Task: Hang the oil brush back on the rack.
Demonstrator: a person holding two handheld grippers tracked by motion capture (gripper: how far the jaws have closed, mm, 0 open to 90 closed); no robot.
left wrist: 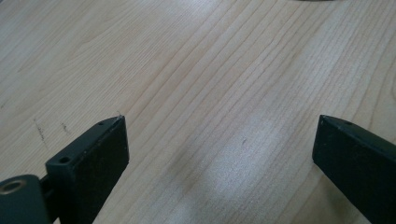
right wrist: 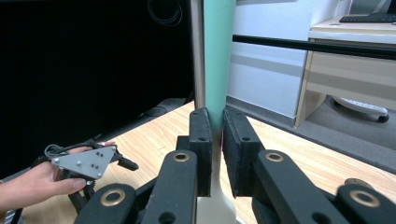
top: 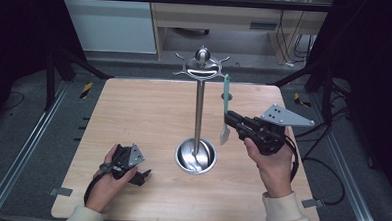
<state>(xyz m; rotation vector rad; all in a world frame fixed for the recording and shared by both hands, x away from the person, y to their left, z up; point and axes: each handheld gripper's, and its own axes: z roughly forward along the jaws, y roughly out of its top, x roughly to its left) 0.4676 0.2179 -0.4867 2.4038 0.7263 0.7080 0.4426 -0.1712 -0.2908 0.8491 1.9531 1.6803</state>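
Note:
A metal stand (top: 199, 110) rises from a round steel base (top: 196, 156) at the table's middle, with curved hooks (top: 202, 66) at its top. My right gripper (top: 228, 120) is shut on a spatula (top: 226, 92) with a teal handle and a pale blade, held upright just right of the pole. In the right gripper view the teal handle (right wrist: 218, 56) runs up between the jaws, beside the pole (right wrist: 198, 51). My left gripper (top: 143, 176) lies low on the table at the front left. Its jaws (left wrist: 219, 121) stand wide open over bare wood.
The wooden table (top: 144, 113) has dark frame posts at its back corners and floor rails along both sides. A pale desk (top: 213, 16) and cables stand behind it. The person's left hand (right wrist: 28, 182) and its gripper show far off in the right gripper view.

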